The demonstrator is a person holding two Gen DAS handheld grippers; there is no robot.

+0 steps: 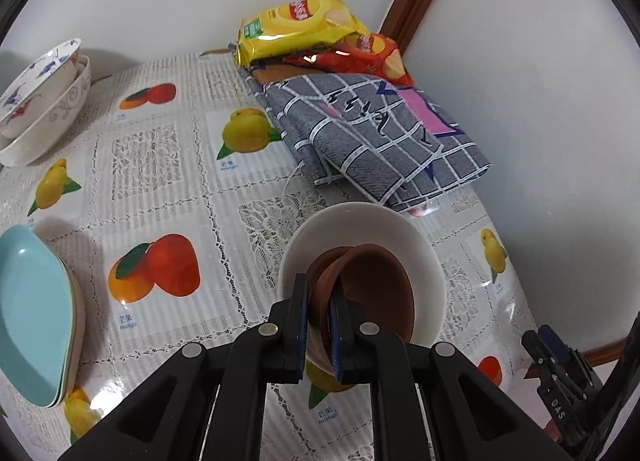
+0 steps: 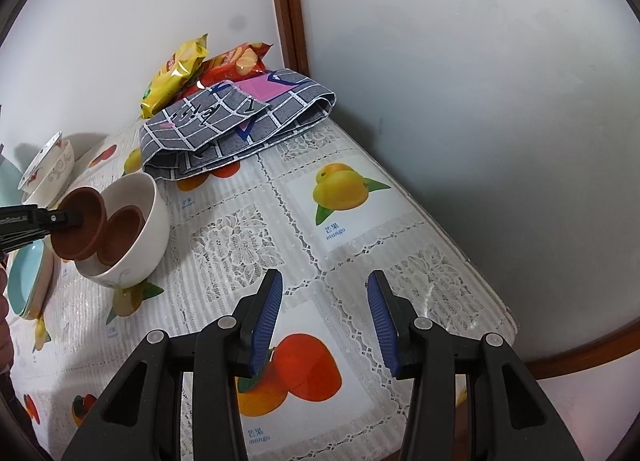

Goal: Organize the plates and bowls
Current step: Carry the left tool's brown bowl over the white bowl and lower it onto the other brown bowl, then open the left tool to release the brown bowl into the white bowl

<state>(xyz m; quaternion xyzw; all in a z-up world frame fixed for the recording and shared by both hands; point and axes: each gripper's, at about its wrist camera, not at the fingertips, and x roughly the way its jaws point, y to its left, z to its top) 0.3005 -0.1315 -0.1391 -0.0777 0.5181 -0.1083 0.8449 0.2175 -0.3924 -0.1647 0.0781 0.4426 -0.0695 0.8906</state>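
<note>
Left gripper (image 1: pixel 320 315) clamps brown bowl (image 1: pixel 360 285) rim, seemingly above white bowl (image 1: pixel 420 245); right gripper (image 2: pixel 324 321) agape.

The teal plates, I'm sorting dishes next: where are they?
In the left wrist view, the teal plates sit stacked at the table's left edge, below the patterned bowls.

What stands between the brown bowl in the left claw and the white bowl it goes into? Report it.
Nothing visible blocks it. The left claw grips the brown bowl by its rim, tilted at the mouth of the white bowl. A second brown bowl already lies inside, leaving room to nest.
</note>
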